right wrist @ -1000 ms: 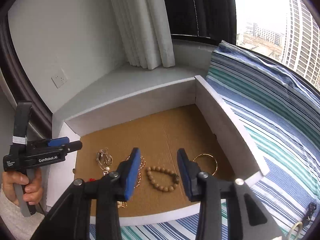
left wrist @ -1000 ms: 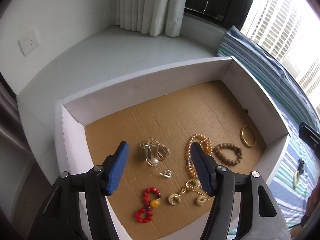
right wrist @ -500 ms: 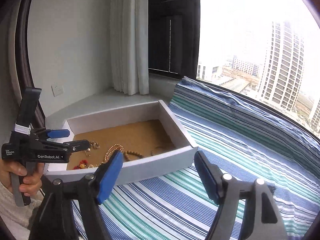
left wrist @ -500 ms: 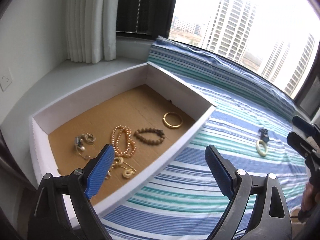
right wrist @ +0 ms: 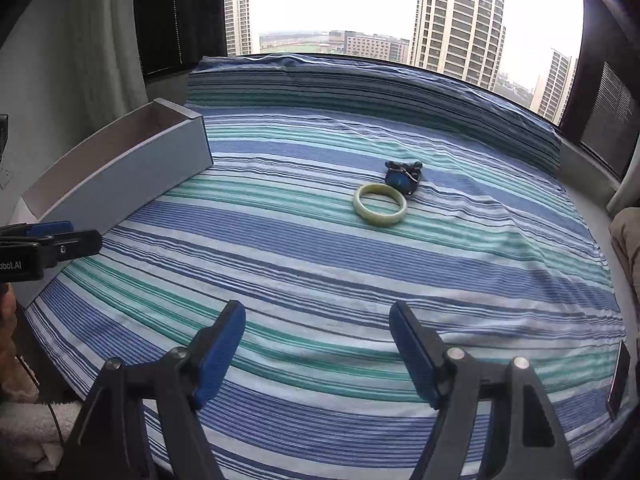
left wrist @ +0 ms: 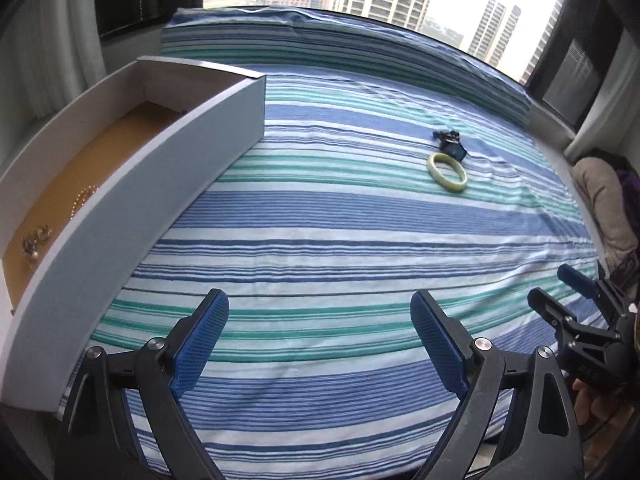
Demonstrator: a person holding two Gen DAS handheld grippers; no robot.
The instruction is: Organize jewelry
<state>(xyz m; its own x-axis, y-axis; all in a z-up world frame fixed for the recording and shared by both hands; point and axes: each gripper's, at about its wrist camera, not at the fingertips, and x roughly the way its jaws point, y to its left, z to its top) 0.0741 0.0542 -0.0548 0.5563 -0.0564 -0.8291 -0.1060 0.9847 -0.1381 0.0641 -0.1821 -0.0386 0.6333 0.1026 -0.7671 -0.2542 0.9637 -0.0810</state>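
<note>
- On the left, we see the white box (left wrist: 168, 152) already holding part of the haul: a pearl strand (left wrist: 82, 200) and a silvery tangle (left wrist: 36, 240) lie on its cardboard floor, the rest hidden behind its near wall.
- Our left gripper (left wrist: 320, 340) hovers just right of the box over the striped bedspread (left wrist: 340, 220), its jaws spread wide with nothing between them.
- Further right of the box and well apart from it, the pale green bangle (right wrist: 380, 204) lies flat on the spread, touching a small dark blue piece (right wrist: 403, 174) just behind it; we judge these two are what is left to gather.
- Our right gripper (right wrist: 316, 344), farthest right of the box, points toward the bangle, jaws likewise wide and empty.
- Nothing stands between either gripper and the bangle; only the box's raised wall must be cleared on the way back.
</note>
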